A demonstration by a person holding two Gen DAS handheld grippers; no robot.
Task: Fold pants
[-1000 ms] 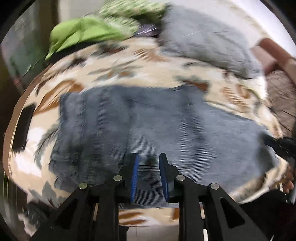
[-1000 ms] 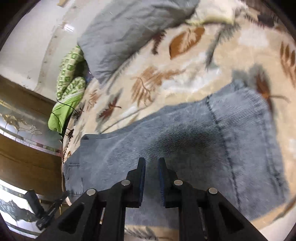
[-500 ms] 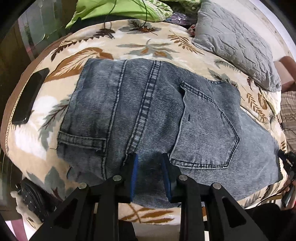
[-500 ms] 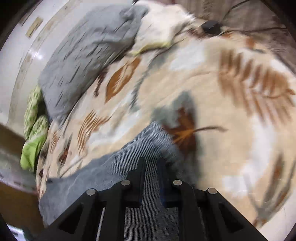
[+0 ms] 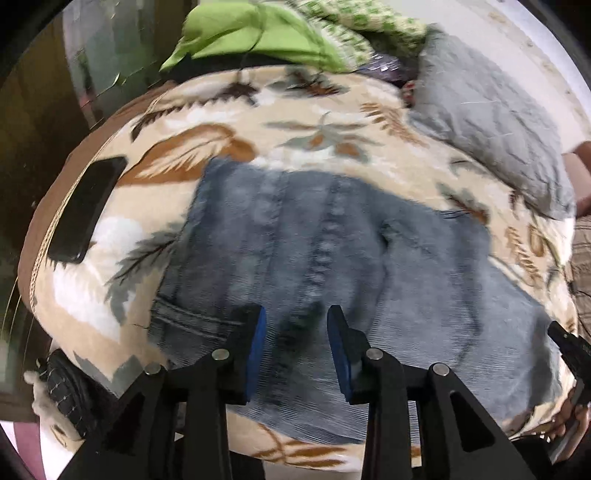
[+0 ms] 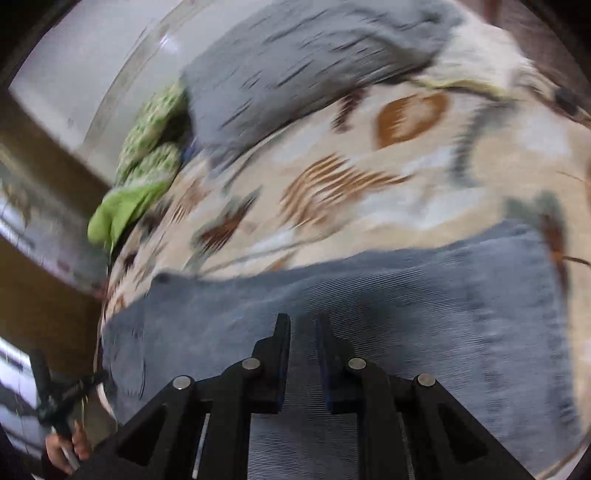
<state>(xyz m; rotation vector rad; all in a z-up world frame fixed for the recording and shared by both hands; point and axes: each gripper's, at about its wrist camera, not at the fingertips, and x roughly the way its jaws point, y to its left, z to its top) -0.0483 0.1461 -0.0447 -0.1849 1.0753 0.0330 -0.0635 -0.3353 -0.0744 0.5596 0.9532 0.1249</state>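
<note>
Grey-blue washed denim pants: lying spread flat on the beige leaf-patterned blanket covering the bed, waistband toward its near-left edge. Left gripper: hovering over the seat seam, its 2 blue-padded fingers standing apart, gripping nothing. Right gripper: hovering over the leg fabric, fingers showing a narrow gap, empty. Black flat phone: lying on the blanket's left edge. Grey quilted pillow and bright green cloth: lying at the far side.
</note>
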